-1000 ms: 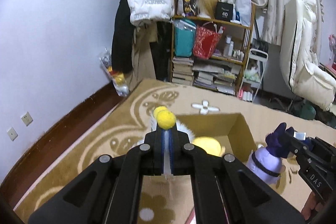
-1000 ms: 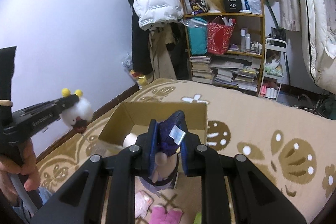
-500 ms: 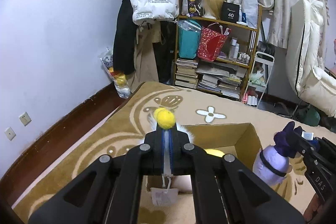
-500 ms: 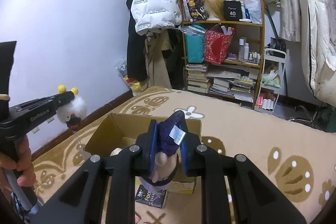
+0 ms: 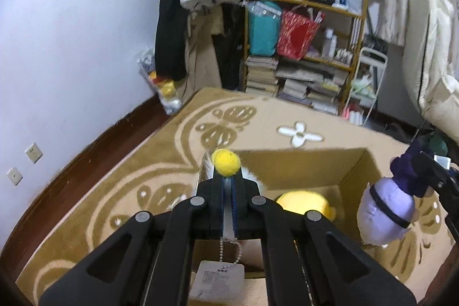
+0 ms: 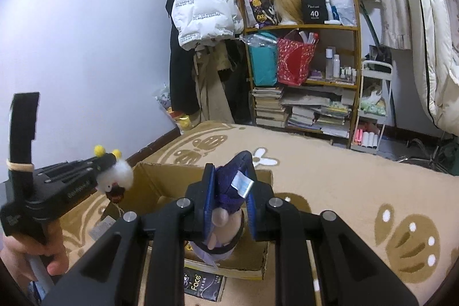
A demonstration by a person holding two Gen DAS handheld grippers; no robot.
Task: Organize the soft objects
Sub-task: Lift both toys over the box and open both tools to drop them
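My left gripper [image 5: 228, 191] is shut on a small white fluffy toy with yellow pom-poms [image 5: 225, 162]; its paper tag [image 5: 217, 281] hangs below on a bead chain. In the right wrist view this toy [image 6: 116, 177] hangs over the left edge of an open cardboard box [image 6: 160, 179]. My right gripper [image 6: 228, 200] is shut on a purple plush doll [image 6: 226, 208] with a lilac body, held above the box. In the left wrist view the doll [image 5: 387, 208] hangs by the box's right wall [image 5: 370, 171]. A yellow plush [image 5: 304, 204] lies inside the box.
The box stands on a tan patterned rug [image 6: 358, 191]. A black packet [image 6: 203, 287] lies on the rug in front of the box. A bookshelf [image 6: 301, 76], hanging coats [image 6: 200, 13] and a white chair [image 5: 430, 62] line the far wall.
Both grippers have drawn back and risen a little with their toys. The box now sits further ahead and lower in both views.
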